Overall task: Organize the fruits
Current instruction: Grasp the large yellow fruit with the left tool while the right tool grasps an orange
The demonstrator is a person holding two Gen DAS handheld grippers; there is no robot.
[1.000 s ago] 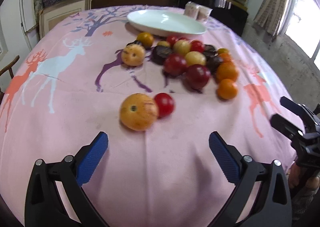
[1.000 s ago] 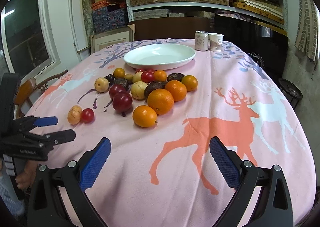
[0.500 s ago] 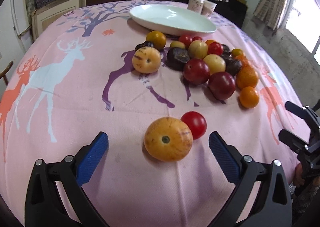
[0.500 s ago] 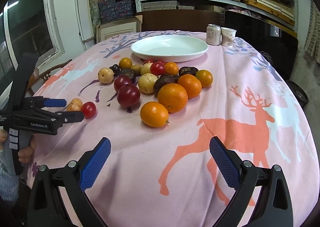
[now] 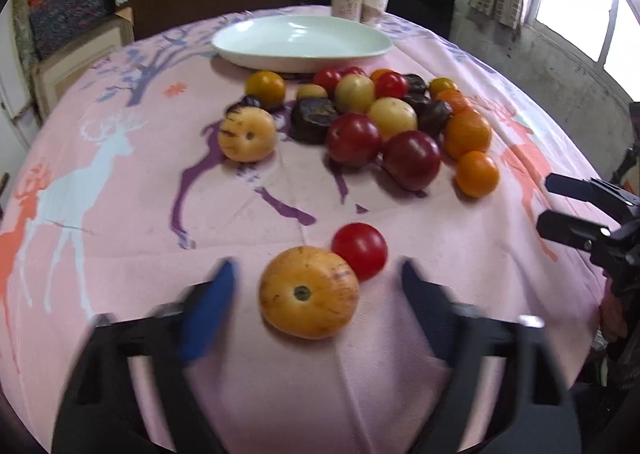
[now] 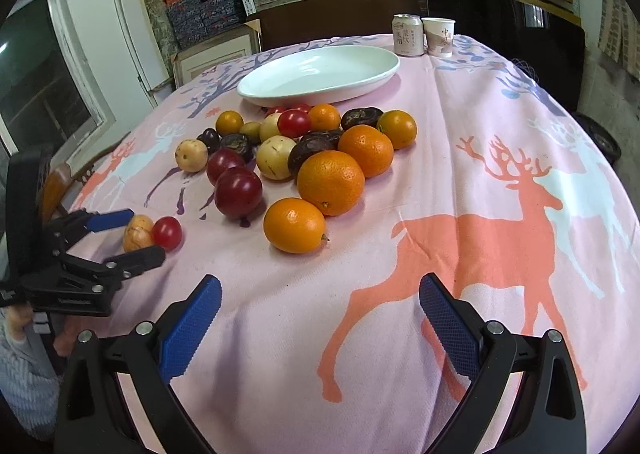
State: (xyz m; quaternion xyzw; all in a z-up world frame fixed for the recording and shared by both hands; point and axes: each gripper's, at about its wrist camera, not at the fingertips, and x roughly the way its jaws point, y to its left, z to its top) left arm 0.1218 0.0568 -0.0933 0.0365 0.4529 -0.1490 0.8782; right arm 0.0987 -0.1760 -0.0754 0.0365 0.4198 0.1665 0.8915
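A yellow-orange round fruit point(image 5: 308, 292) lies on the pink deer tablecloth point(image 5: 120, 246) with a small red tomato point(image 5: 360, 250) touching its far right side. My left gripper point(image 5: 316, 294) straddles that fruit; its jaws are closing, and a gap still shows on each side. The right wrist view shows the left gripper point(image 6: 124, 238) around the same fruit point(image 6: 138, 232). My right gripper point(image 6: 320, 318) is open over bare cloth, short of an orange point(image 6: 294, 224). A heap of mixed fruit point(image 5: 412, 160) lies in front of the empty white plate point(image 5: 300, 58).
A drink can point(image 6: 408, 34) and a paper cup point(image 6: 440, 36) stand behind the plate point(image 6: 320, 94). A wooden chair point(image 6: 56, 186) sits off the table's left edge. Shelves with boxes fill the back wall. A hand point(image 6: 20, 324) holds the left gripper.
My left gripper has moved forward so the yellow-orange fruit now sits between its fingers, and the jaws have narrowed. My right gripper has crept a little closer to the fruit heap.
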